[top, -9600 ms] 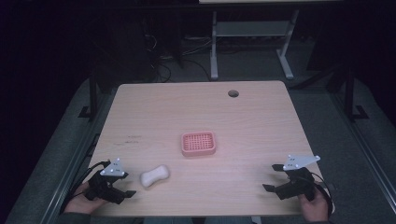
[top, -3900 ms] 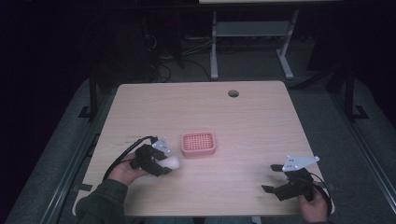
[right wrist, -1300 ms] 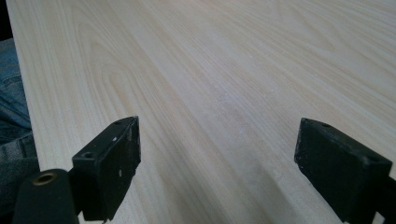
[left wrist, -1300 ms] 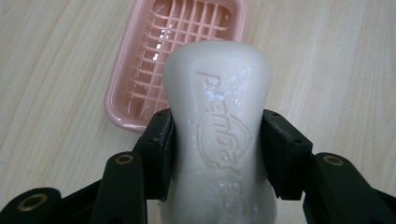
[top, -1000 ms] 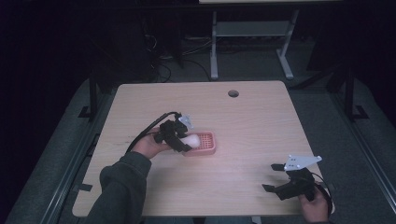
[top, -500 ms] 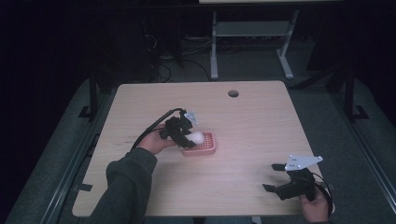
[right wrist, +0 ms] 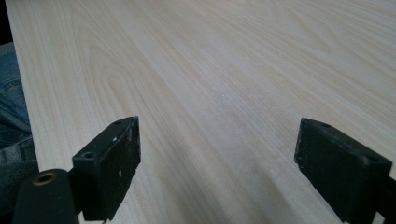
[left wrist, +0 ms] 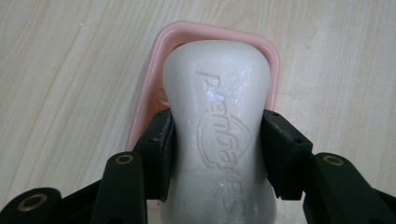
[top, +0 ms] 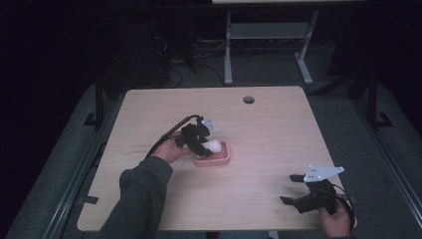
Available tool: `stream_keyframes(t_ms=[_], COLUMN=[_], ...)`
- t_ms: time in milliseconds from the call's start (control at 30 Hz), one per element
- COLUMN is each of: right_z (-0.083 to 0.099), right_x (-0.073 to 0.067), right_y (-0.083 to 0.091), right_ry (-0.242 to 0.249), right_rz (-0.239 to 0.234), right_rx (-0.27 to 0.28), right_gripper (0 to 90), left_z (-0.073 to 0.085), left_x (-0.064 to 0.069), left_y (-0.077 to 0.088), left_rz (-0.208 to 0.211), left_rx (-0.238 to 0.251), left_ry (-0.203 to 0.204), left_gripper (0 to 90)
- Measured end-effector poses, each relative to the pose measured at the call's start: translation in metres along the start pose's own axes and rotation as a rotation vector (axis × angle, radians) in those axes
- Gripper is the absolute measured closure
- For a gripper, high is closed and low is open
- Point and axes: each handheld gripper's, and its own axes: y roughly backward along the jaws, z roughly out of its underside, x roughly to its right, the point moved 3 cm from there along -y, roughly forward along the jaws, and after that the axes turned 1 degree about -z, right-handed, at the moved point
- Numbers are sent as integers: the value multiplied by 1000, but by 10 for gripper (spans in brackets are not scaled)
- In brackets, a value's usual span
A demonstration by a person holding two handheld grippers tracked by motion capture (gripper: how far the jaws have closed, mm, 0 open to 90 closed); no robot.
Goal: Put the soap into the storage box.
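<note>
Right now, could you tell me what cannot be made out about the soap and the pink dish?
- Pink dish floor: left gripper view, covered by the soap bar.
- Soap's near end: cut off by that view's bottom edge.
- Whether soap touches the dish: hidden in the high view by the left hand-held gripper.

Left gripper (top: pixel 205 145) over the pink dish (top: pixel 221 158), jaws clamped on a white soap bar (left wrist: pixel 219 116), left forearm reaching in from the near edge, right gripper (top: pixel 293 190) well apart from the dish, jaws spread wide.
</note>
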Motion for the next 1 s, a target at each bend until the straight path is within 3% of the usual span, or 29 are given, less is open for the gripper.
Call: stream_keyframes(t_ms=[1000], right_z=[-2], right_x=[-1], right_y=[0], right_ry=[8], right_rz=[-5], right_rx=[1], right_gripper=[142], left_z=[-1], left_x=[-10], left_y=[-26], left_rz=[15], left_rx=[-36], left_ry=[4], left_gripper=[492])
